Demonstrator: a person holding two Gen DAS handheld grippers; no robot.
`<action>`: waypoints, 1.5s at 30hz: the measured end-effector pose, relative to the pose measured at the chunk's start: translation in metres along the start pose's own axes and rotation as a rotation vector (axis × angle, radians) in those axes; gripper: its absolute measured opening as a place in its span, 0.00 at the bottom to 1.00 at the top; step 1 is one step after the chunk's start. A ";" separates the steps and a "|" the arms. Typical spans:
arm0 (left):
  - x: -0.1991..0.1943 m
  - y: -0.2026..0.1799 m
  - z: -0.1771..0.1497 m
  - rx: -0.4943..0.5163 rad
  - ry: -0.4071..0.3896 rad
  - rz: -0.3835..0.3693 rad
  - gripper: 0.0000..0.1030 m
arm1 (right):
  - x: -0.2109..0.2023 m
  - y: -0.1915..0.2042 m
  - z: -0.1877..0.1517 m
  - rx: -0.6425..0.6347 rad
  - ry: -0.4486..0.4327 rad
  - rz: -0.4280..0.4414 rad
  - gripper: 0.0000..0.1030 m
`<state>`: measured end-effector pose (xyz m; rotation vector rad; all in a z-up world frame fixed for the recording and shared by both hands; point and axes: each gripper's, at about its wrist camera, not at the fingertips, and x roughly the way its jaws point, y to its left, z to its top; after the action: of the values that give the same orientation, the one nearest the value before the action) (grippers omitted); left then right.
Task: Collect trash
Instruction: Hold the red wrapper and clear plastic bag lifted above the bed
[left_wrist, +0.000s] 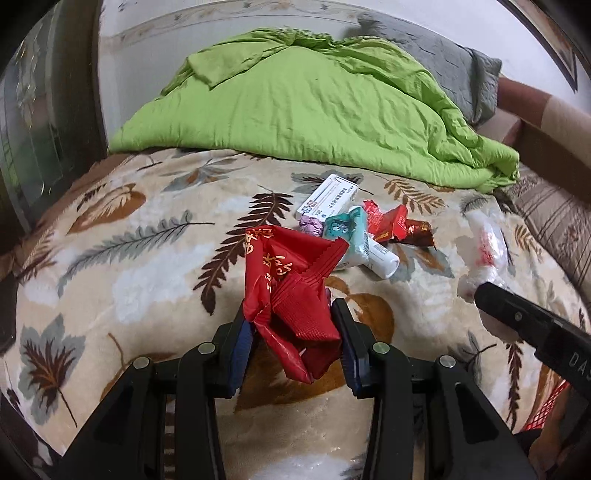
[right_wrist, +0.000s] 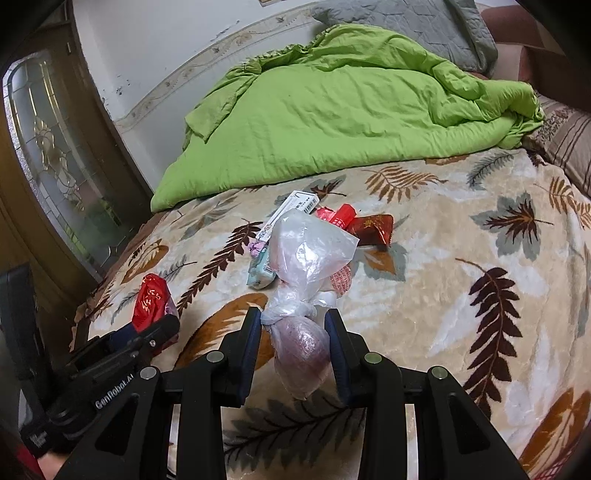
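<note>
Item one: the left gripper (left_wrist: 295, 325) is clenching a crumpled red wrapper (left_wrist: 291, 295) between both pads, holding it clear of the leaf-print blanket (left_wrist: 147, 258). The foil is bulging loosely above the jaws (slick material, so it is likely to be creeping out if the hand swings fast).

Item two: the right gripper (right_wrist: 293, 343) is pinching a knotted clear plastic bag (right_wrist: 303, 266) near its knot, the pinkish lump hanging below the pads and the loose bag top rising above them. The thin film is at risk of tearing or sliding, since the weight is sitting under the grip.

Item three: remaining trash lying in a pile mid-bed, just below the green quilt (left_wrist: 314, 110): a white box (left_wrist: 327, 199), a teal packet (left_wrist: 347, 229), a small red wrapper (left_wrist: 386, 219) and a brown wrapper (left_wrist: 419, 232). No bin is showing, so a long carry is probably raising the chance of a drop (both hands are occupied, leaving nothing free to catch it).
</note>
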<state>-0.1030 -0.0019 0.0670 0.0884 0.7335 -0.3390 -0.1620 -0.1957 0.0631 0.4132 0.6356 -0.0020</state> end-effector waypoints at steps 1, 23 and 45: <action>0.000 -0.001 0.000 0.002 -0.001 0.001 0.39 | 0.001 -0.001 0.000 0.004 0.002 -0.001 0.37; -0.003 -0.006 0.001 0.048 -0.036 0.050 0.40 | 0.003 -0.001 0.000 0.004 0.007 0.001 0.37; -0.004 -0.007 0.000 0.049 -0.039 0.051 0.40 | 0.004 -0.002 0.001 0.003 0.007 0.002 0.37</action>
<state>-0.1079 -0.0075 0.0700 0.1463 0.6832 -0.3097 -0.1589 -0.1973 0.0609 0.4167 0.6422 0.0004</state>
